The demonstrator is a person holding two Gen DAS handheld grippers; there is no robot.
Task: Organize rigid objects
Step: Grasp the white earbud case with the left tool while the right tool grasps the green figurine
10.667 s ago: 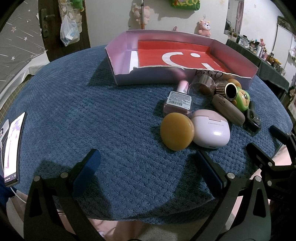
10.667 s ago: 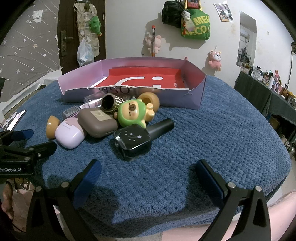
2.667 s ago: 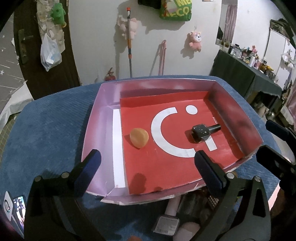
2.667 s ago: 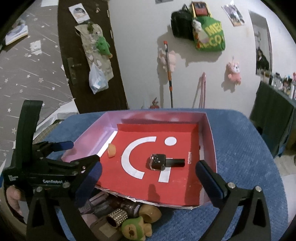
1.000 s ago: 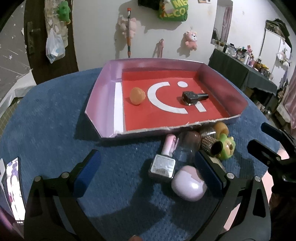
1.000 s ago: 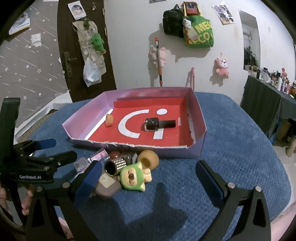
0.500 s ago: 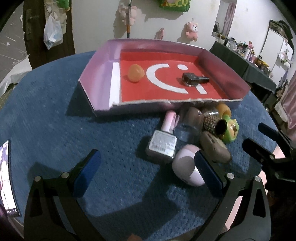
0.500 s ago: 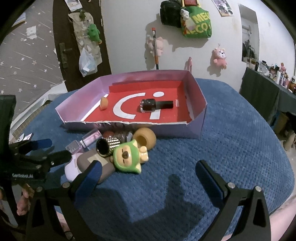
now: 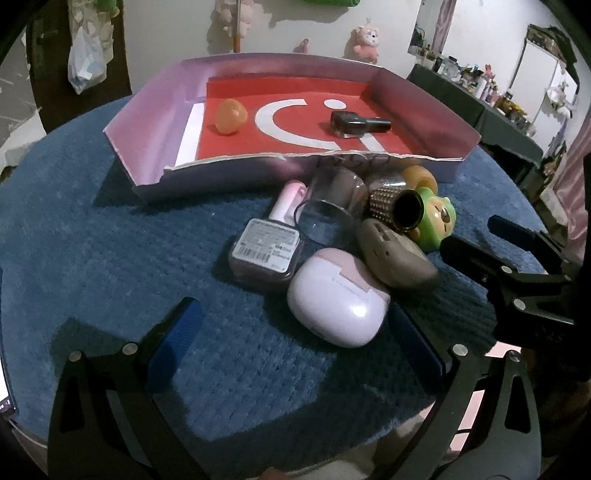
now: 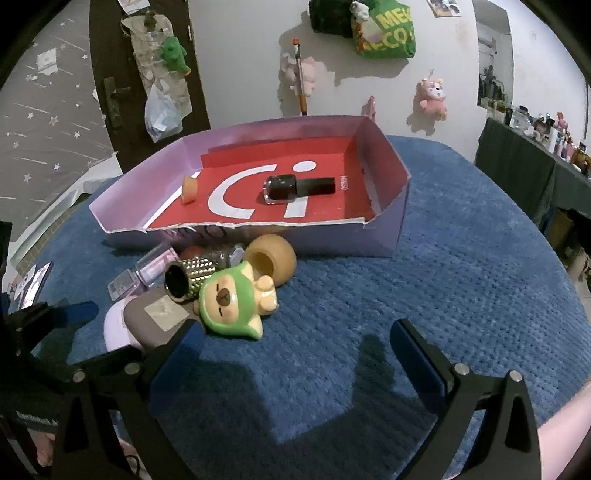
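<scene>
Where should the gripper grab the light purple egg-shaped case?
Grip the light purple case across its narrow middle, coming down from above with the left gripper, which is open right before it. It lies flat at the pile's near edge; its rounded ends would probably slip.

— What's behind the bench?
— A white wall hung with a green bag and pink plush toys; a dark door stands left.
— And right?
— A dark cluttered shelf.
</scene>
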